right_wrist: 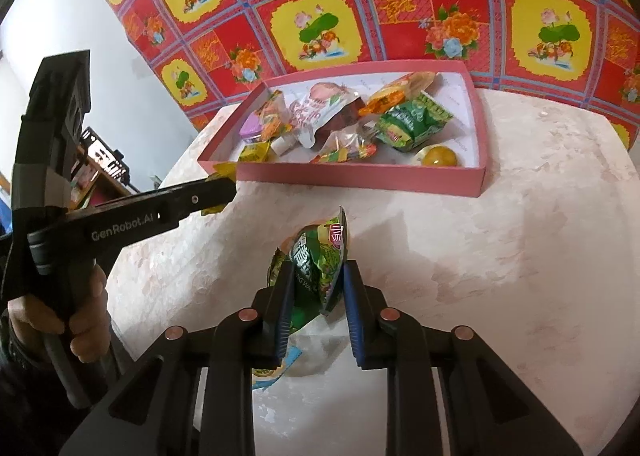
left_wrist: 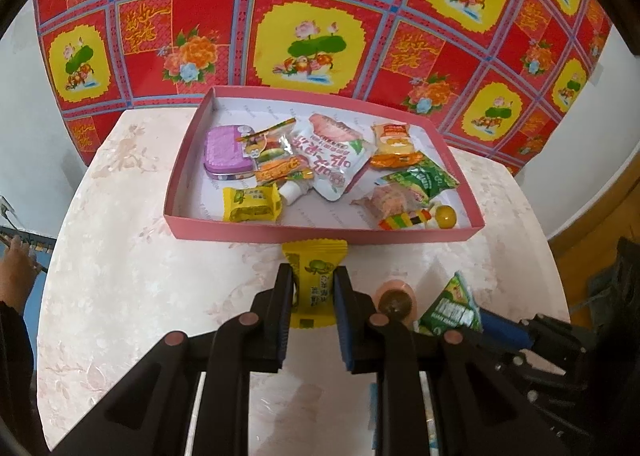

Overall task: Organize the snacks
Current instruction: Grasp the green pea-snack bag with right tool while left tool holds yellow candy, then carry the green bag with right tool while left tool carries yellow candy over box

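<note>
While the left gripper (left_wrist: 313,292) clamps a yellow candy (left_wrist: 314,276) and the right gripper (right_wrist: 317,288) pinches a green packet (right_wrist: 316,260), both hang over the counter (right_wrist: 500,256) just short of the pink box (left_wrist: 320,232). Most snacks already lie inside it; besides these two, a small round sweet (left_wrist: 394,298) waits on the counter.

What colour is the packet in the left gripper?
Yellow packet with a green picture, clearest in the left wrist view.
</note>
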`<state>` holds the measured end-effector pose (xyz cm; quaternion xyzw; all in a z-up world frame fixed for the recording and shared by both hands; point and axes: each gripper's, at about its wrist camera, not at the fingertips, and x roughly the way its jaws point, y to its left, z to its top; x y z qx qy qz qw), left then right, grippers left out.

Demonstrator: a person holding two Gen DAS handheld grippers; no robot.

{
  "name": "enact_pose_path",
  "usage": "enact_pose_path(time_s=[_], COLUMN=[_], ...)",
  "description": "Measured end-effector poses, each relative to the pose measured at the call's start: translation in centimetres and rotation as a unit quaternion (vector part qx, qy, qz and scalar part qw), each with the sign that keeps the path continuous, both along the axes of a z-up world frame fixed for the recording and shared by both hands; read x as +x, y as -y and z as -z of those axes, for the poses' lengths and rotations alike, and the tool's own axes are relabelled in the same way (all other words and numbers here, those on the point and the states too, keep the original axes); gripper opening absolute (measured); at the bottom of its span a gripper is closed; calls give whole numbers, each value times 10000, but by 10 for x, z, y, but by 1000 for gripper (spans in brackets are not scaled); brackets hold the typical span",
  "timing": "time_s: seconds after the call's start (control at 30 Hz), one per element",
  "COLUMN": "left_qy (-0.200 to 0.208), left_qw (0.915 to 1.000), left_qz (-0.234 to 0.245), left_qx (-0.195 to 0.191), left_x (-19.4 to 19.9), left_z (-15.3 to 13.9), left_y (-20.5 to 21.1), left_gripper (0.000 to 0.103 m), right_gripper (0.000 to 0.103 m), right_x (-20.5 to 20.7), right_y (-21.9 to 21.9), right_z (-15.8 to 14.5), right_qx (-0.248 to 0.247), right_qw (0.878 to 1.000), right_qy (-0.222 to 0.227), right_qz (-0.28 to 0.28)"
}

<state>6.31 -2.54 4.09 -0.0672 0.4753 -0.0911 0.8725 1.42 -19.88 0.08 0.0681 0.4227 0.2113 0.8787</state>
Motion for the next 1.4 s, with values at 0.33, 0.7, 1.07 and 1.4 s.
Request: enact_pose_path(time_s=[0.33, 0.7, 1.07, 1.4], left_qy=[162, 268, 319, 390], left_qw=[9999, 9996, 9994, 9991], left_qz=[33, 81, 136, 190], left_qx=[16, 12, -11, 8], left_x=[3, 8, 20, 32], left_z=[-14, -22, -28, -35], left_y=[3, 5, 7, 8], left_gripper=[21, 21, 21, 21], right_gripper=[25, 25, 25, 25], right_x=[3, 10, 22, 38], right_y=[14, 20, 24, 26], right_z=[-25, -42, -55, -65], right_qx=[35, 40, 12, 42], right_qw=[9994, 9983, 9974, 9966], right_qy=[313, 516, 629, 708], right_qz=[147, 251, 364, 425])
